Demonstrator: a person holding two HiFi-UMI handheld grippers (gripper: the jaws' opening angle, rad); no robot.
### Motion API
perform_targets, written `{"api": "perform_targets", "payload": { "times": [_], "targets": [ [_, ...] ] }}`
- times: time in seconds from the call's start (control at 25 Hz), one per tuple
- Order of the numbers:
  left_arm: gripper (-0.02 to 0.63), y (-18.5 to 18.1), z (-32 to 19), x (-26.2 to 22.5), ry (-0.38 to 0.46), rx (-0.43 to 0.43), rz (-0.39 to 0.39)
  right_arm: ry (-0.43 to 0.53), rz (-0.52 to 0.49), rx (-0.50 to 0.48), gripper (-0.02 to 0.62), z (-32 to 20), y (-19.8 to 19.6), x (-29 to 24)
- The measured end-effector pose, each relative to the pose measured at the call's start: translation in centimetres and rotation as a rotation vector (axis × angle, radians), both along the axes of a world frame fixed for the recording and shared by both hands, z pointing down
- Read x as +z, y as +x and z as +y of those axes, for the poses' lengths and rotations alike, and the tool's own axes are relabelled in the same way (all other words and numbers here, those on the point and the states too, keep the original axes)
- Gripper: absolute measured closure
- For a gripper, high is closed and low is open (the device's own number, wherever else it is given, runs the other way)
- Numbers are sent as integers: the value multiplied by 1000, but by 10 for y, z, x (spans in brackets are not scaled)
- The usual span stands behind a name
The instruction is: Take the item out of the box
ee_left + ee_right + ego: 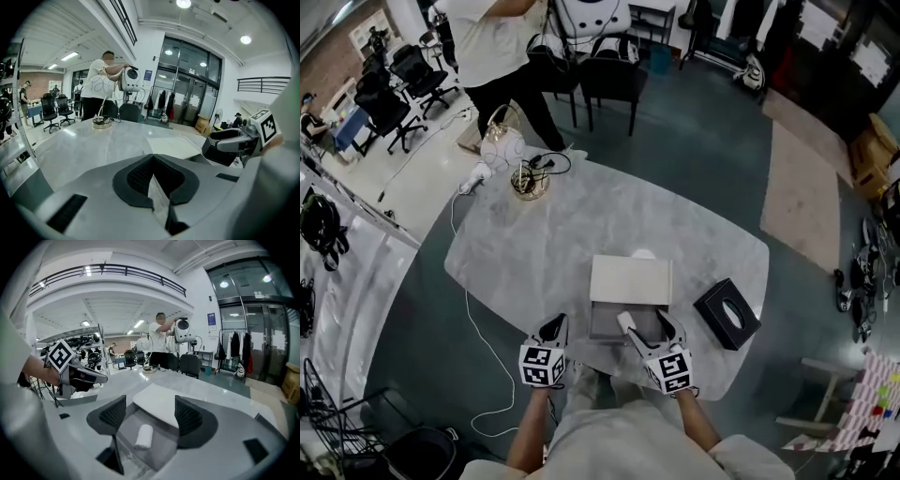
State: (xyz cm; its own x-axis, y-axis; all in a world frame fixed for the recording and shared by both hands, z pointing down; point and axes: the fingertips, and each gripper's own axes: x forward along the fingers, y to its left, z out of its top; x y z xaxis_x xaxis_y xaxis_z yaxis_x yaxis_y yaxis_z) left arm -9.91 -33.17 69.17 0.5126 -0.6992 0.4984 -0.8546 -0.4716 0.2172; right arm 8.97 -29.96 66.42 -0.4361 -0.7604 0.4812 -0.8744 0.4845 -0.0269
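Note:
A shallow grey box (606,322) lies open near the table's front edge, and its white lid (630,279) rests across its far side. A small white roll (143,436) lies on the box floor (161,451); in the head view the roll (624,322) shows at the box's right side. My right gripper (150,412) is open, its jaws straddling the roll just above the box without touching it. In the head view the right gripper (649,328) hangs over the box's near right corner. My left gripper (152,164) is shut and empty, left of the box (555,328).
A black tissue box (727,313) sits right of the grey box. At the table's far left end are a gold dish with cables (529,183) and a person in a white shirt (502,47) handling a white device. A white cable (473,328) hangs off the left edge.

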Motion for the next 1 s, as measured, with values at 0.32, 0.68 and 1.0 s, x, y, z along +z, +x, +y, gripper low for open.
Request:
{"api": "perform_targets", "payload": {
  "times": [0.32, 0.68, 1.0],
  "targets": [
    [592, 3, 2, 15, -36, 37, 7, -48, 23, 18, 285, 7, -3, 16],
    [592, 0, 2, 28, -66, 57, 9, -94, 77, -41, 285, 12, -14, 33],
    [592, -6, 0, 31, -74, 38, 25, -129, 170, -144, 299, 12, -19, 54]
  ]
}}
